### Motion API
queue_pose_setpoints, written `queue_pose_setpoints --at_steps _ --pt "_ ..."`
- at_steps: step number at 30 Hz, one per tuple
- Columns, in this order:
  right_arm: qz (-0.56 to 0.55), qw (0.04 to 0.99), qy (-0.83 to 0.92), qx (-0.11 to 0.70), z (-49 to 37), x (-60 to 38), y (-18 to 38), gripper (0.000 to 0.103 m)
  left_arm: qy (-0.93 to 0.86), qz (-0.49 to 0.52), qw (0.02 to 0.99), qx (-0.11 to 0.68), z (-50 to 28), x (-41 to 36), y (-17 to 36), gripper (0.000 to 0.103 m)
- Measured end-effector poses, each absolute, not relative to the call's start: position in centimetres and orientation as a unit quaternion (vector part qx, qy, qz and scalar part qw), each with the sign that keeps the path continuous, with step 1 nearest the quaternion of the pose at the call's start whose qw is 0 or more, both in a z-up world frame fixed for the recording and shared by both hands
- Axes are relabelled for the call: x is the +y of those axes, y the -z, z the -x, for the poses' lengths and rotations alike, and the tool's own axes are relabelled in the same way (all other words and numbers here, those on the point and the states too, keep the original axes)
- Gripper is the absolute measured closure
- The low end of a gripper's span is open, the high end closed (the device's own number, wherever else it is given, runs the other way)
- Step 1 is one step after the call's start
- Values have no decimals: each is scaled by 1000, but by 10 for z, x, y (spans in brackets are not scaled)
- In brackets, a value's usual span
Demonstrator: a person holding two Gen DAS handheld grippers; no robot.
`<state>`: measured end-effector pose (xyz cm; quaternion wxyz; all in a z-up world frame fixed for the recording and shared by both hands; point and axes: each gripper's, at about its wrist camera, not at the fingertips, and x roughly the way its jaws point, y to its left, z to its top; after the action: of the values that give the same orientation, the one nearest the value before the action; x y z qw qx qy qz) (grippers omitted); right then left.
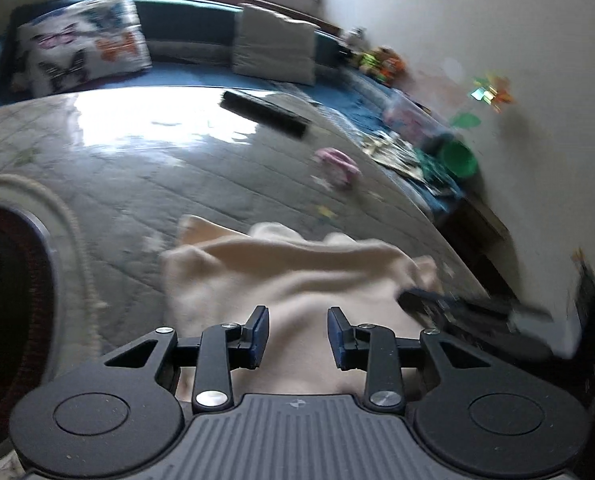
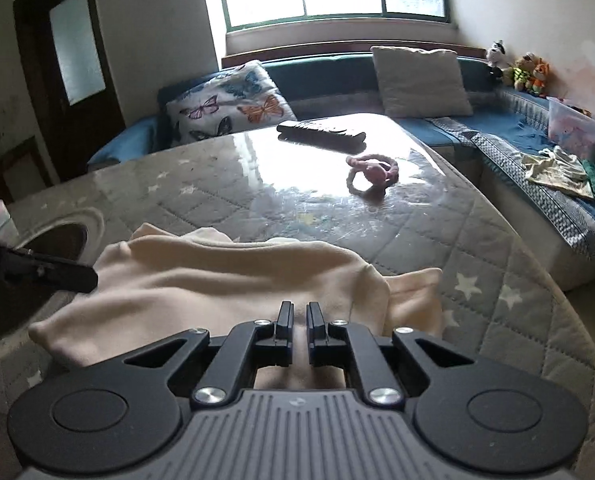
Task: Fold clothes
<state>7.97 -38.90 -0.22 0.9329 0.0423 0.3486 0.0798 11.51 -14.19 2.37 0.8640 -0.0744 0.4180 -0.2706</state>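
Observation:
A cream garment lies bunched on the quilted grey table cover; it also shows in the right wrist view. My left gripper is open, its blue pads apart just above the cloth's near part, holding nothing. My right gripper hovers over the garment's near edge with its jaws nearly together, a thin gap between them; cloth between them cannot be made out. The left gripper's fingers reach in from the left in the right wrist view. The right gripper shows blurred at the garment's right end.
A black remote and a pink hair band lie farther out on the table. A round dark opening sits at the table's left. A blue sofa with a butterfly cushion, toys and a plastic box rings the table.

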Motion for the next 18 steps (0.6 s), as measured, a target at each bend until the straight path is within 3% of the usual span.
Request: queue_pose_setpoints --at_steps 18 --pt "-15 910 -159 383 -159 -338 7 95 331 32 840 428 -102 -167 4 69"
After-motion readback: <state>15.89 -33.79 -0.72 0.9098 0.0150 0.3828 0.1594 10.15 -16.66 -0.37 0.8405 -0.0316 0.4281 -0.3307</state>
